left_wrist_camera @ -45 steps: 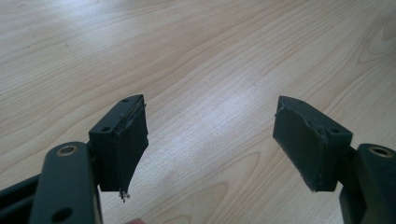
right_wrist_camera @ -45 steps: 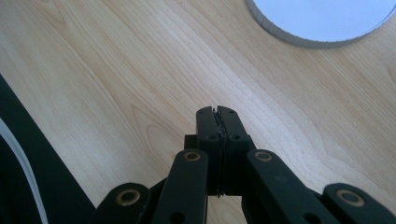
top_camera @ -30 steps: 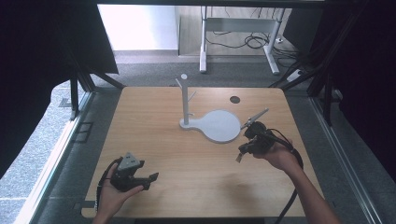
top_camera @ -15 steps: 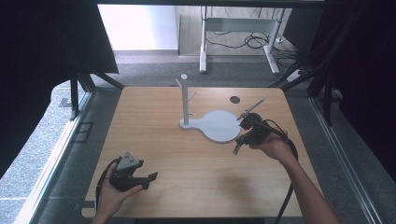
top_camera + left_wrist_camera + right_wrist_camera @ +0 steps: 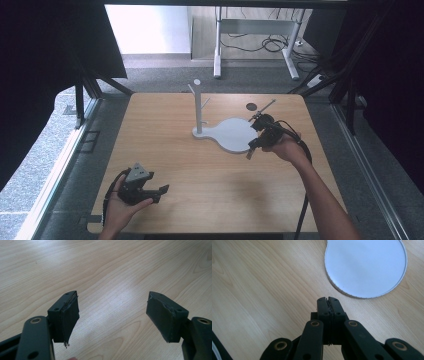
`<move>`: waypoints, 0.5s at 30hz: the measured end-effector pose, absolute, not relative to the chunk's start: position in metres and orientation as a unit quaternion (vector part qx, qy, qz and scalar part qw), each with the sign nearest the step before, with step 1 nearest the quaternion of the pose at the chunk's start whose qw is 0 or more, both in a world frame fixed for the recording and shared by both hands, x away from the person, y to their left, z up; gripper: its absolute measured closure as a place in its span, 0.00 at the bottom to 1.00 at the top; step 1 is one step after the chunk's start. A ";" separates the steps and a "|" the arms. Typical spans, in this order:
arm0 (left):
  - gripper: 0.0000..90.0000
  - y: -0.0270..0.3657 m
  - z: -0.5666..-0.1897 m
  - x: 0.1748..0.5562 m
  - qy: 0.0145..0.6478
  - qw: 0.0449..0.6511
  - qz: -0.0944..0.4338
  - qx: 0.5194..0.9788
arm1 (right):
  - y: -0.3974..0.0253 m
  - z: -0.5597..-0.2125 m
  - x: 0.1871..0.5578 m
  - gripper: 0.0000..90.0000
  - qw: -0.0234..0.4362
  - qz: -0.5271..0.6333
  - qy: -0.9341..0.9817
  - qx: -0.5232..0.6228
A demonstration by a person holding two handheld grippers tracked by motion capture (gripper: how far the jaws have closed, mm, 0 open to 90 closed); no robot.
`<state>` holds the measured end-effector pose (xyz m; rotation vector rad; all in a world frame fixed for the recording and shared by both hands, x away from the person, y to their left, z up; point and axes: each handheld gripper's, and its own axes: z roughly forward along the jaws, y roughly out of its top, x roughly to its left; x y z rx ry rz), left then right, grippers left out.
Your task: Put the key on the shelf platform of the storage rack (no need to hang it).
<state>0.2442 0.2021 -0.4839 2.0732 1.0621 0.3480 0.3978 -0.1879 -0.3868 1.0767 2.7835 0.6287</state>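
Note:
A white stand rests on the wooden table (image 5: 200,170), with a round flat base (image 5: 231,135) and an upright post with pegs (image 5: 198,107). My right gripper (image 5: 251,146) is at the base's right edge, held in a hand, its jaws shut on nothing. In the right gripper view the shut jaws (image 5: 328,299) hover over bare wood, with the white base (image 5: 365,265) just ahead and to the right. My left gripper (image 5: 161,194) lies low at the front left of the table, open and pointing right. Its open jaws (image 5: 112,296) span plain wood.
A small dark round mark (image 5: 251,106) sits on the table behind the right gripper. Black cables trail from both grippers toward the front edge. Dark curtains and metal frame legs (image 5: 80,105) flank the table; a desk frame with cables (image 5: 255,40) stands beyond it.
The right gripper has moved away from the person and slightly left, up to the edge of the white base. The left gripper has stayed where it was.

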 end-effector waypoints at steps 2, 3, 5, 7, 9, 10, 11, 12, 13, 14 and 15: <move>0.29 0.203 -0.484 0.244 0.417 0.383 0.137 0.813 | -0.185 -0.388 0.402 0.99 0.046 0.204 0.912 0.354; 0.29 0.203 -0.484 0.244 0.417 0.382 0.137 0.813 | -0.184 -0.388 0.404 0.99 0.046 0.204 0.911 0.354; 0.29 0.204 -0.484 0.244 0.416 0.384 0.137 0.813 | -0.181 -0.389 0.408 0.99 0.045 0.203 0.911 0.357; 0.29 0.204 -0.483 0.244 0.416 0.384 0.137 0.813 | -0.178 -0.391 0.411 0.99 0.042 0.201 0.911 0.357; 0.29 0.204 -0.483 0.244 0.416 0.384 0.138 0.813 | -0.176 -0.392 0.415 0.99 0.039 0.199 0.912 0.356; 0.29 0.204 -0.483 0.244 0.416 0.384 0.137 0.813 | -0.174 -0.392 0.417 0.99 0.039 0.197 0.912 0.358; 0.29 0.204 -0.483 0.244 0.416 0.384 0.137 0.813 | -0.173 -0.393 0.419 0.99 0.038 0.196 0.912 0.358; 0.29 0.204 -0.483 0.244 0.416 0.384 0.137 0.813 | -0.172 -0.394 0.420 0.99 0.037 0.195 0.912 0.359; 0.29 0.204 -0.483 0.244 0.416 0.384 0.137 0.813 | -0.171 -0.394 0.422 0.99 0.037 0.194 0.913 0.357; 0.29 0.204 -0.483 0.244 0.416 0.384 0.136 0.813 | -0.170 -0.395 0.424 0.99 0.037 0.193 0.913 0.358; 0.29 0.204 -0.483 0.245 0.416 0.384 0.136 0.813 | -0.169 -0.395 0.426 0.99 0.036 0.195 0.912 0.360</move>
